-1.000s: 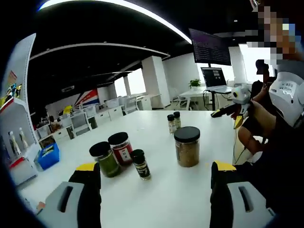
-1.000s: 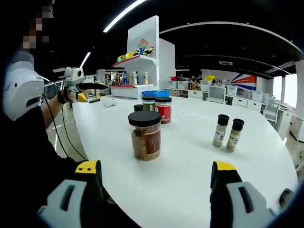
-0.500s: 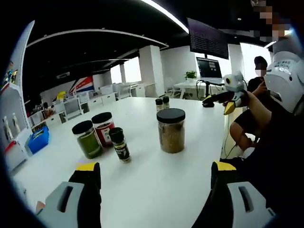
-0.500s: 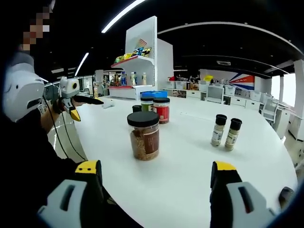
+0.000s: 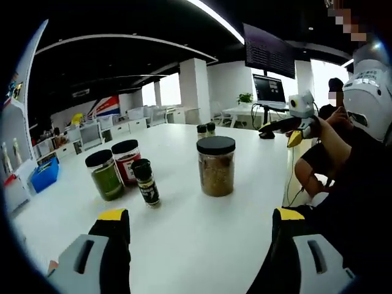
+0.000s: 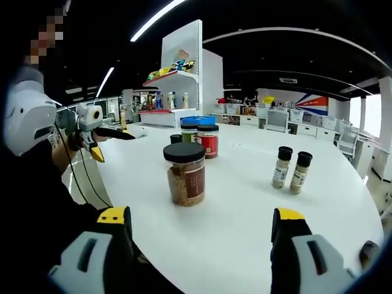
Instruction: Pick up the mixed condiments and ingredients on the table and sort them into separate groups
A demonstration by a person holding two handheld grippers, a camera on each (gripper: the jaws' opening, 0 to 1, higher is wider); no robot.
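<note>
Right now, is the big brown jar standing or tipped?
Standing: the big brown jar sits upright on the white table, black lid on top.

Bare table [image 5: 202, 233] ahead, large jar [image 5: 215, 166] probably nearest obstacle

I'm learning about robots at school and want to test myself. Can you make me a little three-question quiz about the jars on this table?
1. True or false: the left gripper is holding a jar.
2. What colour are the lids? A) black B) white C) blue
3. Fill in: the two thin shakers stand ____ each other.

Key:
1. False. Both it and the right gripper are open and hold nothing.
2. A, as on the big brown jar, green jar and red jar.
3. Beside.
</note>
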